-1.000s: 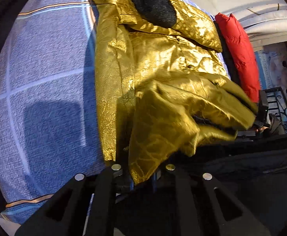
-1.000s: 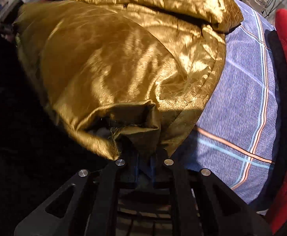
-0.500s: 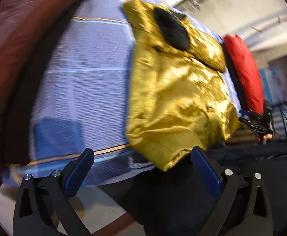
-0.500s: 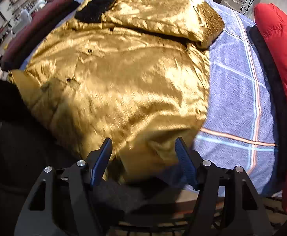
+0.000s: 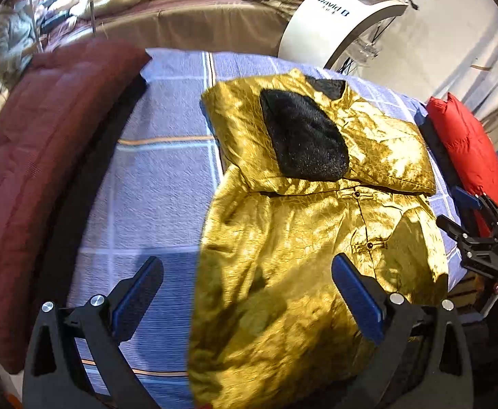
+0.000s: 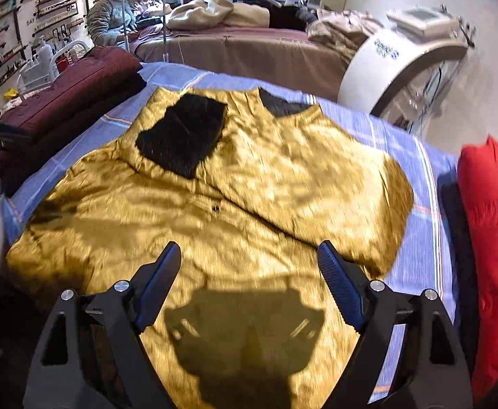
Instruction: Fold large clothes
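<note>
Gold jacket [image 6: 214, 211] flat on bed [image 5: 153, 177], long axis running away from both grippers. Left gripper [image 5: 247, 301] over hem's left edge, right gripper [image 6: 249, 286] over hem middle; fingers spread, holding nothing.

Both grippers let go of the gold jacket [image 5: 303, 238]; the left gripper [image 5: 249, 293] and right gripper [image 6: 249, 279] opened wide and pulled back, and the lifted near hem dropped flat onto the bed
</note>
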Available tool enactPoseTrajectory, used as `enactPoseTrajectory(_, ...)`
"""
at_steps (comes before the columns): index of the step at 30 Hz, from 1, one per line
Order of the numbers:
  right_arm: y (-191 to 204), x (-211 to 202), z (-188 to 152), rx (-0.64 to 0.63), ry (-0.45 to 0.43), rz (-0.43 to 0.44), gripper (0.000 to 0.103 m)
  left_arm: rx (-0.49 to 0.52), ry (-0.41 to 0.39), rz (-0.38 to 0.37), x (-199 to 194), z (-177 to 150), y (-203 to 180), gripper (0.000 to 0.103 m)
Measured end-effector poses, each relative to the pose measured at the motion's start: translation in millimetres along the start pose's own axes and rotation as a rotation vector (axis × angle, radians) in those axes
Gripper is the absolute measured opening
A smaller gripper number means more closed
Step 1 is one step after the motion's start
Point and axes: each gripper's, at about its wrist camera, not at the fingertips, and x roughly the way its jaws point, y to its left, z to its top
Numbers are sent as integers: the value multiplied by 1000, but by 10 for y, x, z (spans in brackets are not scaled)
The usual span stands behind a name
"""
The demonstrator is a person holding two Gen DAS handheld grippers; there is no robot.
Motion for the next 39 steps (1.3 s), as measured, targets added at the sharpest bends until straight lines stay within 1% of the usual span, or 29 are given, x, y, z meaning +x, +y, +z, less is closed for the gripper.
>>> enactPoseTrajectory(2,294,258,250,-70,-57,-63,82,-96,45,-49,227,-50,3,97)
enactPoseTrajectory(3,445,378,358,-108,-80,-103,82,-155,62,-90,306,-115,54,97)
enactPoseTrajectory(4,595,503,444,-155,-101,-138,82,-211,70,-126,349,-195,119,97)
enactPoseTrajectory(5,737,631,513,-212,-122,-177,82,-267,73,-142,363,-292,212,97)
enactPoseTrajectory(6,879,745,558,-271,-143,-218,82,-317,82,-139,367,-399,321,97)
enactPoseTrajectory(8,1134,935,605,-387,-177,-278,82,-389,100,-96,340,-614,520,97)
enactPoseTrajectory(11,1401,1167,605,-521,-201,-321,82,-494,128,-42,247,-888,834,97)
enactPoseTrajectory(13,1488,1283,623,-550,-198,-315,82,-544,136,-24,196,-979,996,97)
enactPoseTrajectory(15,1491,1351,665,-526,-188,-297,81,-579,133,-19,161,-1023,1099,97)
enactPoseTrajectory(16,1467,1378,700,-503,-177,-282,73,-587,129,-17,150,-1018,1125,97)
enactPoseTrajectory(17,1441,1415,735,-481,-153,-249,66,-589,125,-16,143,-1010,1136,97)
enactPoseTrajectory(18,1408,1465,768,-461,-107,-198,53,-583,121,-18,155,-978,1140,97)
enactPoseTrajectory(19,1379,1529,797,-442,-48,-158,50,-573,119,-21,163,-938,1122,97)
enactPoseTrajectory(20,1375,1586,819,-434,3,-138,50,-558,116,-24,173,-889,1096,97)
enactPoseTrajectory(21,1375,1584,830,-436,32,-124,50,-536,113,-30,174,-841,1053,97)
enactPoseTrajectory(23,1354,1483,836,-427,7,-122,55,-476,115,-28,199,-734,960,97)
enactPoseTrajectory(24,1342,1435,824,-427,-18,-131,67,-438,120,-12,209,-692,891,97)
enactPoseTrajectory(25,1335,1417,804,-430,-42,-141,72,-401,123,-2,218,-654,838,97)
enactPoseTrajectory(26,1330,1432,790,-443,-53,-148,72,-372,127,-1,234,-627,785,97)
enactPoseTrajectory(28,1330,1592,790,-464,-19,-160,71,-337,146,-9,268,-630,703,97)
enactPoseTrajectory(29,1331,1667,828,-448,16,-139,64,-326,155,-6,286,-615,679,97)
enactPoseTrajectory(30,1289,1734,864,-413,47,-102,44,-314,163,5,303,-605,647,97)
enactPoseTrajectory(31,1224,1771,905,-363,65,-68,35,-302,168,17,298,-600,625,97)
enactPoseTrajectory(33,1046,1734,996,-240,57,7,25,-281,166,37,288,-590,581,97)
enactPoseTrajectory(34,930,1693,1038,-176,54,47,22,-271,162,48,277,-585,569,97)
enactPoseTrajectory(37,485,1551,1109,45,40,157,19,-224,156,97,333,-466,436,97)
enactPoseTrajectory(39,167,1409,1147,174,2,185,18,-158,140,124,376,-333,280,97)
